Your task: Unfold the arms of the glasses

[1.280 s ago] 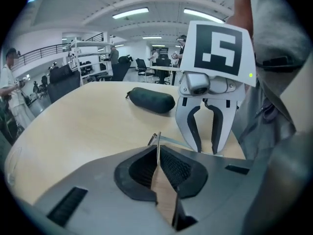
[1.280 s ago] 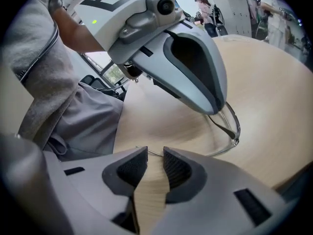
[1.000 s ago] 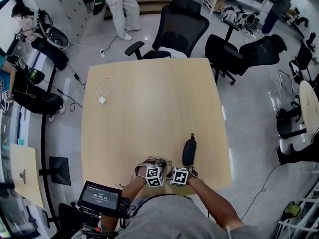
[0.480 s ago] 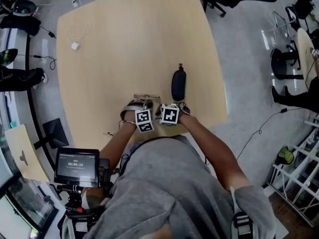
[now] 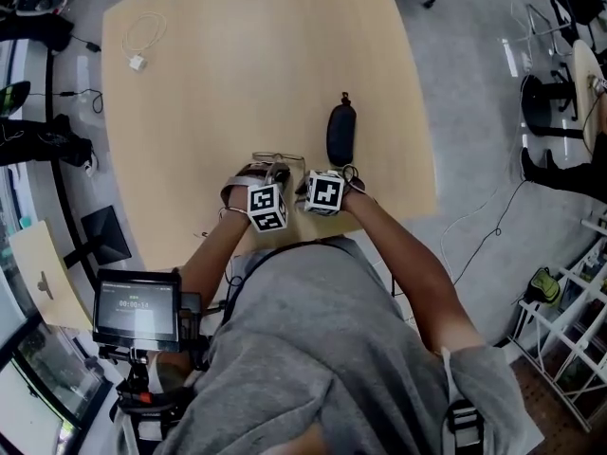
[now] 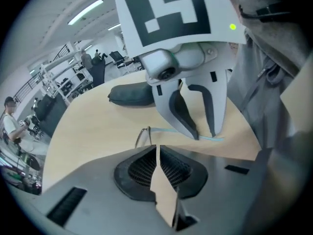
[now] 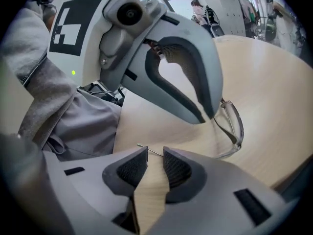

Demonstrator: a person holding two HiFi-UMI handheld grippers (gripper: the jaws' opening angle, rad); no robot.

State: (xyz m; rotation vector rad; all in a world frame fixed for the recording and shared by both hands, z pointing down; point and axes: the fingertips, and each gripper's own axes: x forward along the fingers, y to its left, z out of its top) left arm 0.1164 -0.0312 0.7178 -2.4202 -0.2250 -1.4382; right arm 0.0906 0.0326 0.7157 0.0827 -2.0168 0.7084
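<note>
**You:** Where am I?

**Coach:** Your right gripper [image 7: 151,153] is slightly parted, with the thin arm [image 7: 148,151] lying across its tips. Your left gripper [image 6: 156,148] looks clamped on the glasses [image 7: 234,131] at the frame's corner, by the table's [image 5: 256,64] near edge.

**You:** And the swing?

**Coach:** Steady the frame, catch the arm, and sweep outward slowly. I'd judge that forcing the hinge risks bending it.

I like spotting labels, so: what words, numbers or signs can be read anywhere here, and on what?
Small dark screen on the stand: white digits, too small to read.
Left marker cube and right marker cube on the tongs: black-and-white square patterns, no letters.
Nothing else is readable.
</note>
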